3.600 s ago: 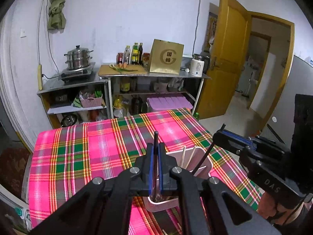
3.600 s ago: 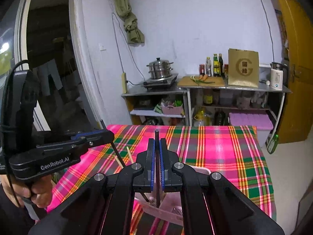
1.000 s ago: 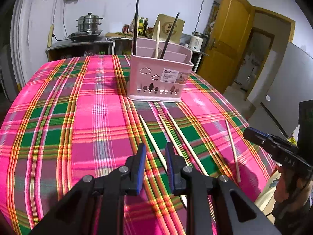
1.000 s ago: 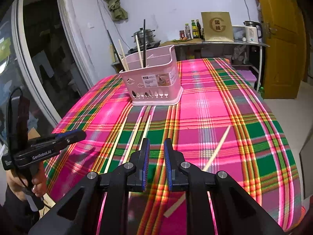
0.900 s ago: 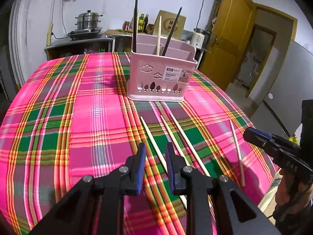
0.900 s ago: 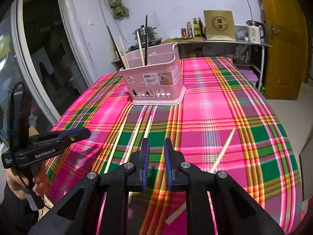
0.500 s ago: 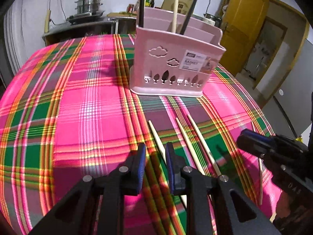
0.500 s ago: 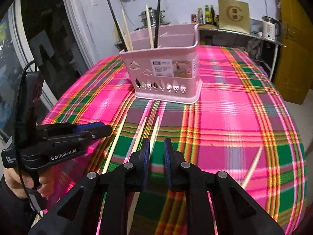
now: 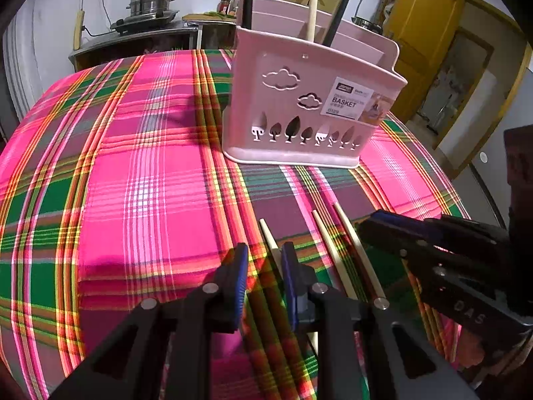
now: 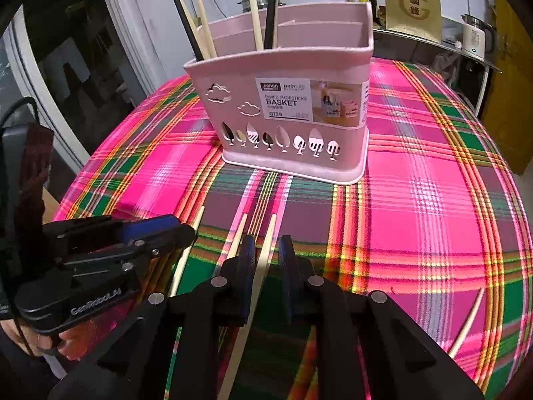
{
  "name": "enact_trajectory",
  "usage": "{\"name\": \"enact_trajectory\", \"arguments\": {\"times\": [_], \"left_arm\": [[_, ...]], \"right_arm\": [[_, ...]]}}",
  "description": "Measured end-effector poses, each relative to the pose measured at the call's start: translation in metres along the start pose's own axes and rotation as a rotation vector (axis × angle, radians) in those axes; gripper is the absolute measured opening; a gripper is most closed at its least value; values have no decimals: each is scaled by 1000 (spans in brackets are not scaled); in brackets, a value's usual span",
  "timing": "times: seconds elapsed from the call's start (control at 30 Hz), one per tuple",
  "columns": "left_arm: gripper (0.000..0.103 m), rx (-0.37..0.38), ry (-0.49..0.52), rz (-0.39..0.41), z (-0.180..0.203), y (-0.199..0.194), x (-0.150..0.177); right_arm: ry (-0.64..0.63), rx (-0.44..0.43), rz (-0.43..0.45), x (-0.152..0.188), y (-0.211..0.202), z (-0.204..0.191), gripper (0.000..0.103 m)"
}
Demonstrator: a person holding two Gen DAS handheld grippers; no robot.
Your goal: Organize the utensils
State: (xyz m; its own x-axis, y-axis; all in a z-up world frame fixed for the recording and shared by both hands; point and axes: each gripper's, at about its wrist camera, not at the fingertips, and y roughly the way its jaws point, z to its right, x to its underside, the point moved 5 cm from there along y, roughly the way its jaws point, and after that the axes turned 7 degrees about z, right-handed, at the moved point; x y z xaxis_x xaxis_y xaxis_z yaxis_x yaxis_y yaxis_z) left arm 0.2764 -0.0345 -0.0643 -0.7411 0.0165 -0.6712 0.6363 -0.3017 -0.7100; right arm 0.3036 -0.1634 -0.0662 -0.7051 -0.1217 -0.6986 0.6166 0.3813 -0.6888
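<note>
A pink chopstick basket (image 9: 309, 100) (image 10: 289, 106) stands on the plaid cloth with black and pale chopsticks upright in it. Three pale chopsticks lie side by side in front of it. My left gripper (image 9: 265, 256) hangs low over the leftmost chopstick (image 9: 266, 233), open, with the stick between its jaws and near the right pad. My right gripper (image 10: 266, 250) is open over the rightmost chopstick (image 10: 271, 226), which runs between its jaws untouched. Each gripper shows in the other's view: the right gripper (image 9: 433, 250) and the left gripper (image 10: 116, 243).
A lone pale chopstick (image 10: 466, 323) lies near the cloth's front right edge. A hand (image 10: 66, 346) holds the left gripper. Behind the table are a shelf with a steamer pot (image 9: 150, 0), bottles and a kettle (image 10: 474, 38), and a yellow door (image 9: 419, 33).
Both grippers have moved forward and down toward the chopsticks lying before the basket, which now looks much larger. Neither gripper's jaw gap has changed.
</note>
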Motion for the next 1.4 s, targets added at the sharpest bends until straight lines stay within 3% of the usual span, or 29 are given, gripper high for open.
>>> {"name": "enact_trajectory", "arguments": {"times": [0.47, 0.6, 0.83, 1.07, 1.4], "left_arm": [[22, -2, 33, 21, 2, 2, -2], [15, -37, 71, 24, 5, 2, -1], [8, -31, 79, 15, 10, 2, -2], [5, -10, 61, 24, 8, -7, -7], [4, 17, 70, 116, 14, -51, -38]], "right_arm": [[-40, 39, -32, -4, 18, 0, 15], [-74, 72, -36, -4, 20, -3, 9], [-64, 68, -34, -5, 21, -3, 6], [-44, 54, 10, -16, 4, 0, 5], [-34, 23, 130, -45, -43, -8, 5]]}}
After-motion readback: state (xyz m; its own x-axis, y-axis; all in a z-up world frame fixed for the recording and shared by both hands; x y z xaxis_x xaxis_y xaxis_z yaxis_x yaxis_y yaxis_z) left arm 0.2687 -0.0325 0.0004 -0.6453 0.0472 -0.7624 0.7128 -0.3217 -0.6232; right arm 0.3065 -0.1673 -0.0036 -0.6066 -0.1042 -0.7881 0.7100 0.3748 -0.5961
